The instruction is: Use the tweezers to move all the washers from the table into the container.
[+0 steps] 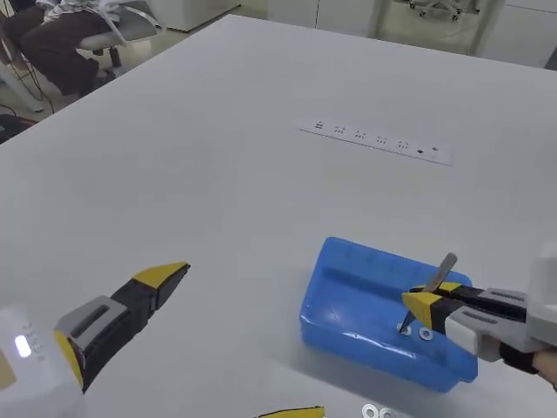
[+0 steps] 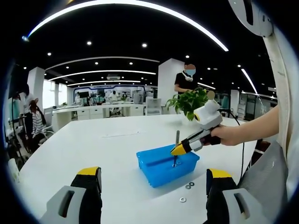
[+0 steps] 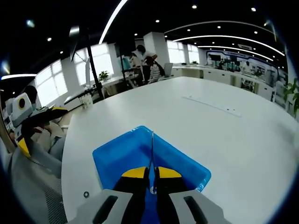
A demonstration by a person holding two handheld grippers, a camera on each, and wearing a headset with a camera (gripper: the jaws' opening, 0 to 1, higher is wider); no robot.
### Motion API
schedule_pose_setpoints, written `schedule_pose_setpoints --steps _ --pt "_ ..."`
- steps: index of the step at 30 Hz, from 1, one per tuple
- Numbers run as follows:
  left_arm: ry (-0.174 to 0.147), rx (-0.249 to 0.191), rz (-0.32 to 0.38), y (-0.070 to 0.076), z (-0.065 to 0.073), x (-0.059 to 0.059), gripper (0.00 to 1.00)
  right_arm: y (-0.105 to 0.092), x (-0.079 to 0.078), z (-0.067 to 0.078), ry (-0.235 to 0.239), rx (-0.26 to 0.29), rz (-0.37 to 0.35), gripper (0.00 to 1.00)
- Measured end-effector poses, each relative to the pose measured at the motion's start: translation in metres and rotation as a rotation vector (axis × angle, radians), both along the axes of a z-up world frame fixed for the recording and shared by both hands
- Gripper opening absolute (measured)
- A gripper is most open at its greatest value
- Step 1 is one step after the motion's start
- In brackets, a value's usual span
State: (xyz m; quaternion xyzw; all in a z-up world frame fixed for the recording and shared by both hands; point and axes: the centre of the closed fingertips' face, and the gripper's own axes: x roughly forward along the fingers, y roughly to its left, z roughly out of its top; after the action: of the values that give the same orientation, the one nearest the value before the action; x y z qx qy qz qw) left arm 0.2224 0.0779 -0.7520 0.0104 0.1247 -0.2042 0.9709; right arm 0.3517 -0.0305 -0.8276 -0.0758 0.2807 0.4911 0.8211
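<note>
Right gripper [image 3: 152, 175] jaws stand nearly closed, pinching the tweezers [image 3: 152, 144] by the upper part, so that the tool points forward and down into the bin [image 3: 121, 154]. In the head view the tweezer tips sit at the bin's floor, just beside two washers [image 1: 425, 333] lying there; whether the tips grip one of them I cannot tell. More loose washers [image 2: 189, 185] lie on the table [image 1: 261, 192] just beside the bin's near wall, a further one a little apart from them. The blue bin stands upright on the white top. Left gripper [image 2: 154, 172] hangs well apart from the bin, jaws spread wide with nothing between them. Farther back a socket strip [image 1: 374, 139] lies flush in the table, and a person [image 1: 52, 39] sits at its far corner.
</note>
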Motion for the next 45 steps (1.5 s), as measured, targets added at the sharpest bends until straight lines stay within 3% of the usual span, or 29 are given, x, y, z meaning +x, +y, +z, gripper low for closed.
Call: schedule_pose_setpoints --steps 6,14,18,25,32,39,45 --pt "-0.003 -0.004 0.002 0.001 0.0 0.0 0.95 -0.001 0.0 0.009 -0.018 0.027 -0.006 0.04" --pt "-0.002 -0.006 0.004 0.001 0.001 0.0 0.94 0.004 -0.012 0.047 -0.071 0.126 0.019 0.04" --pt "-0.002 -0.006 0.003 0.001 0.001 0.0 0.94 0.004 -0.025 0.064 -0.07 0.179 0.025 0.04" --pt "0.0 -0.007 -0.003 -0.001 0.001 0.0 0.94 -0.001 -0.047 0.077 -0.026 0.237 0.017 0.04" --pt "-0.007 -0.008 0.001 0.0 0.003 0.0 0.94 -0.004 -0.065 0.075 0.019 0.257 0.001 0.04" --pt "-0.019 -0.027 -0.002 0.0 0.006 -0.001 0.94 -0.001 -0.077 0.059 0.094 0.275 -0.006 0.04" --pt "-0.023 -0.029 -0.002 -0.001 0.007 -0.001 0.94 -0.002 -0.089 0.032 0.128 0.214 0.009 0.04"
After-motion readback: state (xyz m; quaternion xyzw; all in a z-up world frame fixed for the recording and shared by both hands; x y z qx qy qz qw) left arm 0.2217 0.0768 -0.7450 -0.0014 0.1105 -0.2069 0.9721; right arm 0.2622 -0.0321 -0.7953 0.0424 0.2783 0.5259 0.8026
